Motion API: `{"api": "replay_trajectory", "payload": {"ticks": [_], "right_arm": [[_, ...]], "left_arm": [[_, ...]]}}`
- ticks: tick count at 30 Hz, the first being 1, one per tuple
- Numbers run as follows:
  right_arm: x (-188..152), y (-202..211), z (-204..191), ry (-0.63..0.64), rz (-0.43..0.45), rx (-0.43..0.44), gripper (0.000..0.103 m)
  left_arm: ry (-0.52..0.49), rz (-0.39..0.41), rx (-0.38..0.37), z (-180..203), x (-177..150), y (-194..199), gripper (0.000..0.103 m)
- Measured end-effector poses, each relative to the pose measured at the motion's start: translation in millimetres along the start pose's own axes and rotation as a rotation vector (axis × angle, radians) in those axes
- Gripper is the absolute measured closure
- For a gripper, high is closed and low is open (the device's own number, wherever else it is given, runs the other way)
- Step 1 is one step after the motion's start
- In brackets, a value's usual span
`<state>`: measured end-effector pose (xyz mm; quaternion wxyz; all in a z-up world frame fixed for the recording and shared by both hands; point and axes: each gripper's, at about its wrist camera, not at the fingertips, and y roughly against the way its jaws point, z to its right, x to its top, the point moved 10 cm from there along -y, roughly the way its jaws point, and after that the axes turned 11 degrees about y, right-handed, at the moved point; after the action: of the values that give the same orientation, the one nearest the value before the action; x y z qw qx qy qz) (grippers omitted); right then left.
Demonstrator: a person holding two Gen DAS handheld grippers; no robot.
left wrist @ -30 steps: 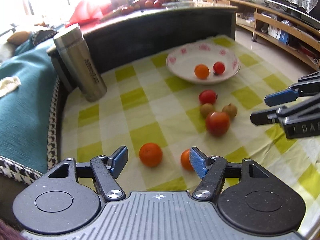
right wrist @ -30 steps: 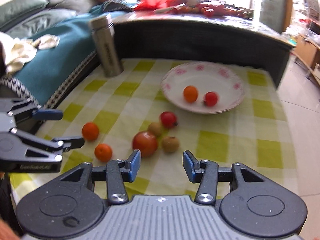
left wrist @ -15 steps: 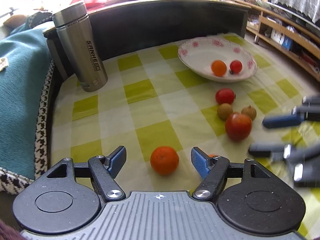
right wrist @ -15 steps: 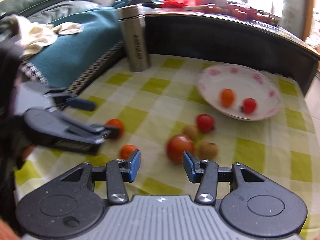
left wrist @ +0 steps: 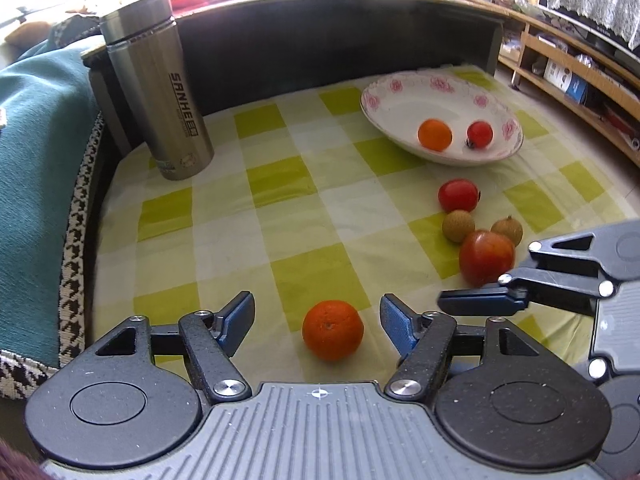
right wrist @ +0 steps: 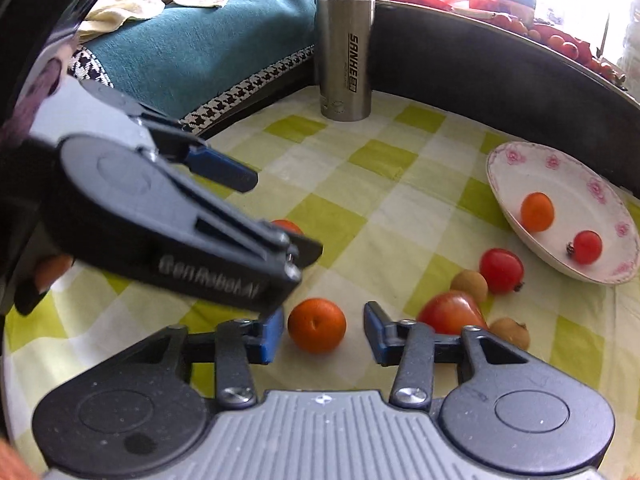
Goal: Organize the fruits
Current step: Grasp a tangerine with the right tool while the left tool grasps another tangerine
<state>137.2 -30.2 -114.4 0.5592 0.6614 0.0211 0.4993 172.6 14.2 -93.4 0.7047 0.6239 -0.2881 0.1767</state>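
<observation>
Fruit sits mostly outside our bowl [left wrist: 500, 152], which holds two pieces; both grippers, left gripper [left wrist: 317, 319] and right gripper [right wrist: 323, 330], gape empty, each around an orange [left wrist: 333, 329] on the cloth.

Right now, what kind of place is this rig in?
Most likely a home living room: a low table under a green checked cloth, a teal-covered sofa beside it, and wooden shelving along the wall.
</observation>
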Motion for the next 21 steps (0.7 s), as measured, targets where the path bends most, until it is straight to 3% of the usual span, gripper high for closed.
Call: {"api": "replay_trajectory", "payload": {"ticks": [6,15,21], "right_arm": [[-11.8,11.8,1.1,0.014,-0.014,0.0,0.067],[-40.4,40.3,19.1,-0.092,-0.024,0.01,0.067],[-52.8,54.1,48.9,-0.141,-0.018,-0.076,0.067]], "left_arm": [[-0.029,-0.02,0.004,3.3,-8.6,-11.2,0.03],[-0.036,-0.013,0.0,9.1,-11.9,-15.6,0.06],[-0.05,-0.011,-0.036,22.9,-16.1,-8.3,0.06]]}}
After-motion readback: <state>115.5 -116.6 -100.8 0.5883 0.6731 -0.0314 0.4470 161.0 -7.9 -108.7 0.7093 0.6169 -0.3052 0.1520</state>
